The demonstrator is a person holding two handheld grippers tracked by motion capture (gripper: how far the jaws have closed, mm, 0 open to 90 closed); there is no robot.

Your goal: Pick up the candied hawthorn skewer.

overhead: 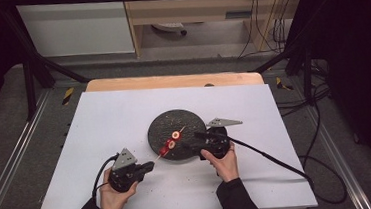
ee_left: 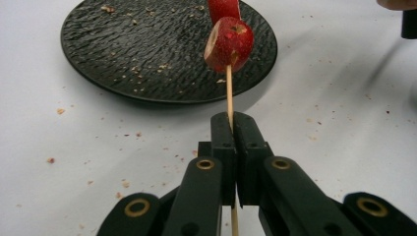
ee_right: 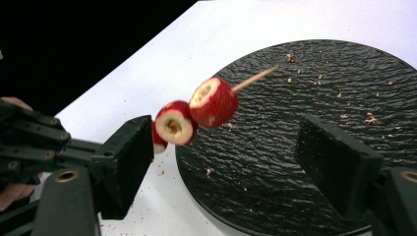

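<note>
hidden: skewer (ee_left: 229, 98) tail between left gripper (ee_left: 231, 128) fingers | cut off: upper fruit piece (ee_left: 223, 7) at top edge – plate (ee_right: 314, 147) at right and bottom edges | blurred: worktop (ee_left: 344, 73) crumbs – too small to identify

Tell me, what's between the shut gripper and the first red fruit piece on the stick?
Just bare wooden skewer, in the left gripper view, running from the left hand-held gripper to the fruit piece.
</note>
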